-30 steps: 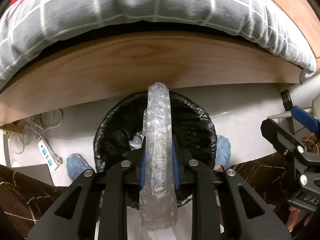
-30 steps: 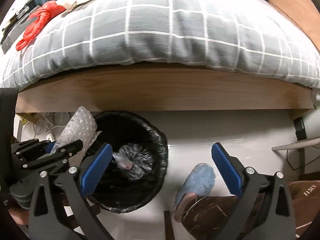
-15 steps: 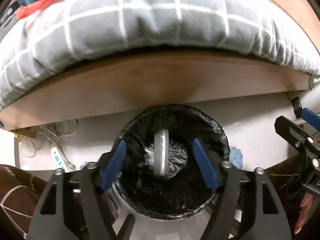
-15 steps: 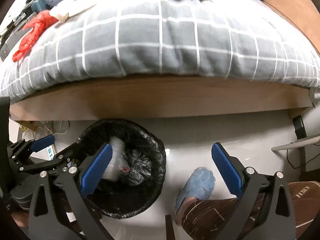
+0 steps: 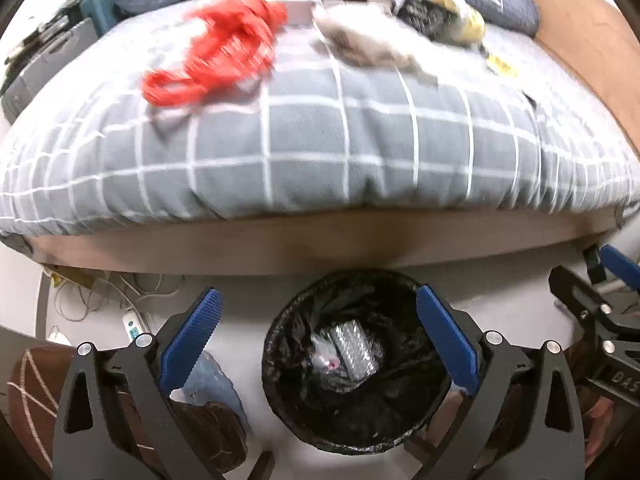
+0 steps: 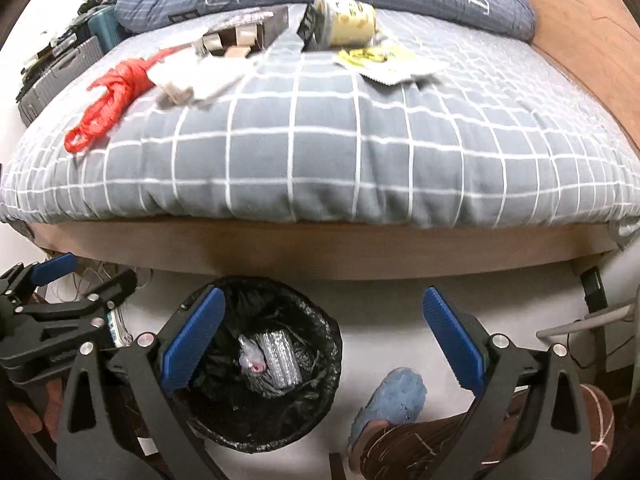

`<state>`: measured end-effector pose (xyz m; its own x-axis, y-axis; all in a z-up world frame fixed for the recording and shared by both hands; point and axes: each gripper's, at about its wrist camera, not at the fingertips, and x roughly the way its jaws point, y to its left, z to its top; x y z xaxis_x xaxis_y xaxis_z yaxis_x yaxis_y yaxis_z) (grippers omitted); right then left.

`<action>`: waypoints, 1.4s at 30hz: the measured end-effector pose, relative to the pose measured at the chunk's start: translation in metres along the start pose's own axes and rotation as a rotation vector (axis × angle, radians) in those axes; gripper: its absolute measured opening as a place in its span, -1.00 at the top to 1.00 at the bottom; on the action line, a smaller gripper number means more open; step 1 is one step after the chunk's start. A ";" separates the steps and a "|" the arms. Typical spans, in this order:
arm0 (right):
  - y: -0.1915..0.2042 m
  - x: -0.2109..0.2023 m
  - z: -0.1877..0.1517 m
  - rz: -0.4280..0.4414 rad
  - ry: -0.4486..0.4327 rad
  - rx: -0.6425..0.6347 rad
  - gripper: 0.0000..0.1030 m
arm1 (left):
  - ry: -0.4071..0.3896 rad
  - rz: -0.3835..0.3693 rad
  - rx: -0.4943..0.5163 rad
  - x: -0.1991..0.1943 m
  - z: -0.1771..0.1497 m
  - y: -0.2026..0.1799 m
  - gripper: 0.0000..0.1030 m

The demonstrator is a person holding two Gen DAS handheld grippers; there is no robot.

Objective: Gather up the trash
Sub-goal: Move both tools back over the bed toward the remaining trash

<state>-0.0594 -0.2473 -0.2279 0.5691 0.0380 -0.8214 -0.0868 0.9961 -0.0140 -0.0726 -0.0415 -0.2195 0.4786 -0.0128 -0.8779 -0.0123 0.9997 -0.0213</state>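
Observation:
A black-lined trash bin [image 5: 280, 320] stands on the floor against the bed frame. In it lies a roll of bubble wrap [image 5: 354, 350], along with other clear plastic. My left gripper [image 5: 317, 294] hangs above the bin, its jaws opening wide with nothing between them. The right gripper [image 6: 323, 293] is open and empty, over the floor just right of the bin [image 6: 324, 344]. On the grey checked quilt [image 6: 320, 152] lie a red rope [image 6: 108, 96], a yellow cup [image 6: 346, 20], a yellow wrapper [image 6: 384, 60] and a small box [image 6: 240, 40].
A wooden bed frame [image 6: 320, 252] runs across above the bin. A person's blue slipper [image 6: 394, 400] and brown trouser leg are right of the bin. A power strip [image 5: 132, 324] with cables lies on the floor at left. A grey suitcase [image 6: 52, 68] stands beside the bed.
The left gripper let go of the bubble wrap, which dropped into the bin, and its jaws spread wide. Both grippers rose and tilted up, bringing the bed top into view.

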 end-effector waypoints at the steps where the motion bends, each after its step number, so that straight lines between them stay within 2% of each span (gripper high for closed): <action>1: 0.001 -0.003 0.002 0.001 -0.010 -0.002 -0.85 | -0.010 -0.004 -0.009 -0.006 0.003 0.004 -0.87; 12: 0.007 -0.030 0.031 0.005 -0.088 -0.015 -0.85 | -0.078 0.024 -0.049 -0.043 0.028 0.032 -0.89; 24: 0.014 -0.044 0.083 0.018 -0.152 -0.025 -0.85 | -0.136 0.044 -0.084 -0.061 0.079 0.059 -0.89; 33: 0.004 -0.027 0.127 0.001 -0.162 -0.010 -0.85 | -0.163 0.084 -0.109 -0.050 0.134 0.087 -0.89; 42: -0.023 0.010 0.161 -0.037 -0.142 0.027 -0.85 | -0.155 0.123 -0.149 -0.014 0.186 0.125 -0.88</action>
<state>0.0793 -0.2576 -0.1439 0.6817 0.0100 -0.7316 -0.0428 0.9987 -0.0262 0.0830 0.0877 -0.1210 0.5943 0.1233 -0.7947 -0.2027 0.9792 0.0003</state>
